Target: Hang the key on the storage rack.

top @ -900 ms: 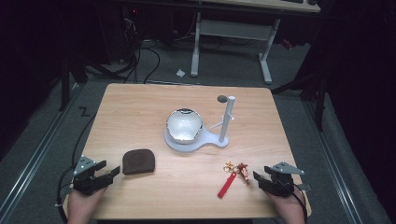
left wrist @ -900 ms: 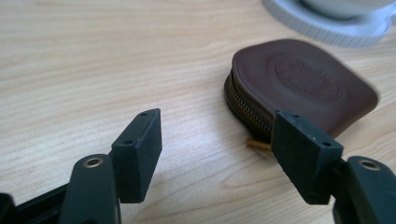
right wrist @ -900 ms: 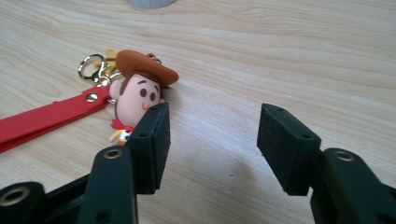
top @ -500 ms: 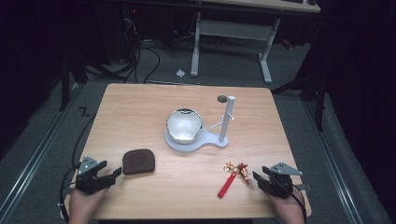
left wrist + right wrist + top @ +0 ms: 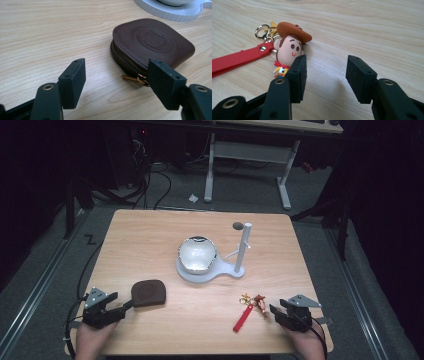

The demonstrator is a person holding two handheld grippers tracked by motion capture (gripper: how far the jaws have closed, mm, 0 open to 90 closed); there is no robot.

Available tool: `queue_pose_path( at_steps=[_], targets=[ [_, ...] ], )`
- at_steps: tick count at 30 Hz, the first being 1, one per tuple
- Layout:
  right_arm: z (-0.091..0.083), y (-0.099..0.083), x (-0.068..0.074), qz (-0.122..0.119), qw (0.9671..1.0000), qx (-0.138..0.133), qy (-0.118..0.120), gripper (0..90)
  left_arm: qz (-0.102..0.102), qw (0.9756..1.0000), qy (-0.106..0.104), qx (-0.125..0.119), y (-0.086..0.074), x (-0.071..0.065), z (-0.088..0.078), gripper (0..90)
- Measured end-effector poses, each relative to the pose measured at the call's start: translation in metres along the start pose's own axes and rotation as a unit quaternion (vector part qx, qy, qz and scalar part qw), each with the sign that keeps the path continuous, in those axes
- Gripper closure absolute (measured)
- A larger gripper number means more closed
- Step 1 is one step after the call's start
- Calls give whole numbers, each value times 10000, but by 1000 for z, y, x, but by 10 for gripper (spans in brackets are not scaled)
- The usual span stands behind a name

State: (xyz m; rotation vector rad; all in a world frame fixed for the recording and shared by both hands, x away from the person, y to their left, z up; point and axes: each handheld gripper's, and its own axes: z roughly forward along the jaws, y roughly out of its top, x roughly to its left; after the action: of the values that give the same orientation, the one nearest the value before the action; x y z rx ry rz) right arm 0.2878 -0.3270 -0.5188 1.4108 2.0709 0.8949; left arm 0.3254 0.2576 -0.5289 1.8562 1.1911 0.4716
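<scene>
A dark brown zipped leather pouch [image 5: 148, 292] lies at the table's front left. My left gripper [image 5: 123, 305] is just in front of it, open. In the left gripper view the pouch [image 5: 152, 42] lies ahead to the right, and its brass zipper pull [image 5: 132, 78] sits beside the right pad, between the jaws of my left gripper [image 5: 116, 75]. A keychain [image 5: 250, 307] with a red strap [image 5: 241, 319] and a cowboy figure [image 5: 289, 47] lies at the front right. My right gripper [image 5: 272, 311] [image 5: 327, 72] stands open beside it. The figure is just outside the left pad.
A white stand [image 5: 210, 272] with a shiny silver bowl [image 5: 197, 254] and an upright post [image 5: 243, 247] sits mid-table. A small dark disc [image 5: 238, 225] lies behind it. Bare wood [image 5: 150, 245] surrounds these things. Beyond the table are cables and desk legs on a dark floor.
</scene>
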Motion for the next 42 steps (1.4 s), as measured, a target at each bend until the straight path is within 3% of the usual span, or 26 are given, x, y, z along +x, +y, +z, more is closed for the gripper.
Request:
queue_pose_path(
  at_steps=[4, 10, 13, 21, 33, 42],
  targets=[
    [2, 3, 0, 65, 9999, 88, 51, 494, 26, 10000, -37, -27, 0, -1, 0, 328],
    [4, 10, 5, -222, 9996, 195, 32, 450, 13, 9998, -169, -118, 1, -1, -1, 337],
    [5, 12, 9, -420, 9982, 411, 73, 443, 48, 9997, -181, -123, 1, -2, -1, 332],
    [0, 22, 9, -392, 9947, 905, 291, 434, 82, 9996, -253, -86, 1, -3, -1, 313],
    [-3, 33, 20, -617, 9855, 1490, 522, 412, 15, 9994, -323, -85, 0, -2, 0, 310],
    [0, 43, 33, -1053, 9758, 1847, 513, 403, -36, 9991, -405, -74, 0, -1, 0, 309]
  ],
)
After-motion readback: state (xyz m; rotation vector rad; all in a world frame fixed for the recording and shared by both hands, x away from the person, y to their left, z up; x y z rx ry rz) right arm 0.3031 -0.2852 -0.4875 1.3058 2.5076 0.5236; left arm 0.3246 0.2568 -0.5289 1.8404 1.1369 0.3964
